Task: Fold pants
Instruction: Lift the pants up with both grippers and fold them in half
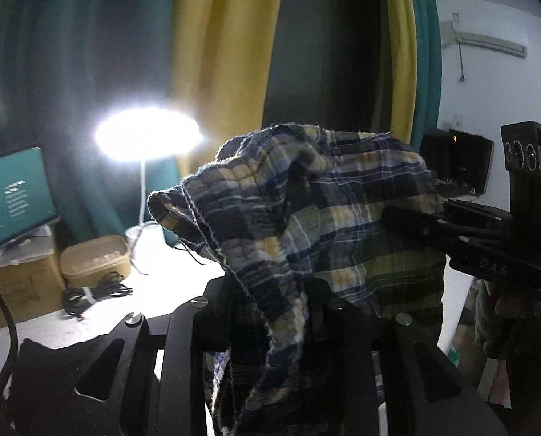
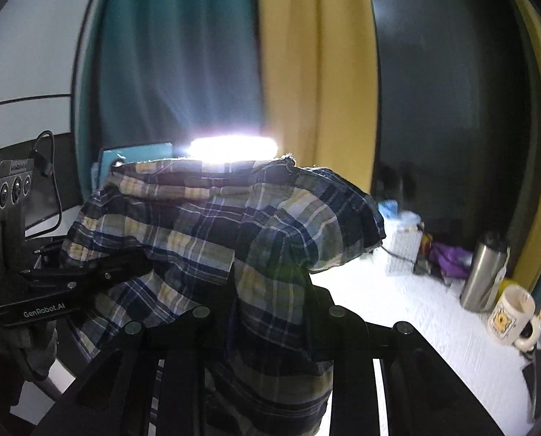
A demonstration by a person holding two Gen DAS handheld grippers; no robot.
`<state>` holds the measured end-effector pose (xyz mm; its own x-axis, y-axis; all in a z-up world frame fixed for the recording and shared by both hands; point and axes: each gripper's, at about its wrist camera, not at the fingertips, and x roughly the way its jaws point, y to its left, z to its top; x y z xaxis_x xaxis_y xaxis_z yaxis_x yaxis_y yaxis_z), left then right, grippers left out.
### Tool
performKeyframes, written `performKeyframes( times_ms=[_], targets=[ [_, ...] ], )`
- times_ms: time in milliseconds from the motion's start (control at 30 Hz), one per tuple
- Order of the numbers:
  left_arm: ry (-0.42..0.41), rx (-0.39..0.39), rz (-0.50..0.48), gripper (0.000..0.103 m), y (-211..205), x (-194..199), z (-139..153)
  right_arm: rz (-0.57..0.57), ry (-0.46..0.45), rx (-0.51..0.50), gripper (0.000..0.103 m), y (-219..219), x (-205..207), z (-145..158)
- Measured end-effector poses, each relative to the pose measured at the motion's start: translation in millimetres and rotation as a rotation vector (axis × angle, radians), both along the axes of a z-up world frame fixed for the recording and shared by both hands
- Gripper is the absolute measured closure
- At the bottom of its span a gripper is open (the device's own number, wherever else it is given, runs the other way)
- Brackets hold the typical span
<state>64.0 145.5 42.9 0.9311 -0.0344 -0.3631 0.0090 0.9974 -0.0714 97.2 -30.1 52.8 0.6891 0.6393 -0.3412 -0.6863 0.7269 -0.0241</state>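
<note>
Left wrist view: left gripper (image 1: 270,312) clamps the plaid pants (image 1: 306,210), lifted above the table (image 1: 70,327). Right gripper (image 2: 270,312) likewise pinches the cloth.

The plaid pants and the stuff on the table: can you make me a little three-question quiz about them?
1. True or false: both grippers pinch the plaid pants.
2. Which stands beside the steel bottle? A) a mug B) a teapot C) a vase
3. Fill in: the ring lamp is switched ____.

Key: 1 true, the left gripper and the right gripper each clamp the cloth. 2 A, the mug. 3 on.
</note>
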Motion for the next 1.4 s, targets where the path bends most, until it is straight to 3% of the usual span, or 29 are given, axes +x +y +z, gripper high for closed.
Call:
performKeyframes(
  times_ms=[400, 733, 1400],
  targets=[
    [-0.078, 0.061, 0.075, 0.077, 26, -67, 29, 0.083, -0.086, 0.045, 0.075, 33, -51, 25],
    [-0.026, 0.034, 0.154, 0.077, 62, -91, 7, 0.158, -0.04, 0.018, 0.075, 76, -57, 4],
    [0.258, -0.026, 0.113, 0.077, 94, -3, -83, 0.088, 0.249, -0.051, 0.075, 122, 30, -116]
  ],
)
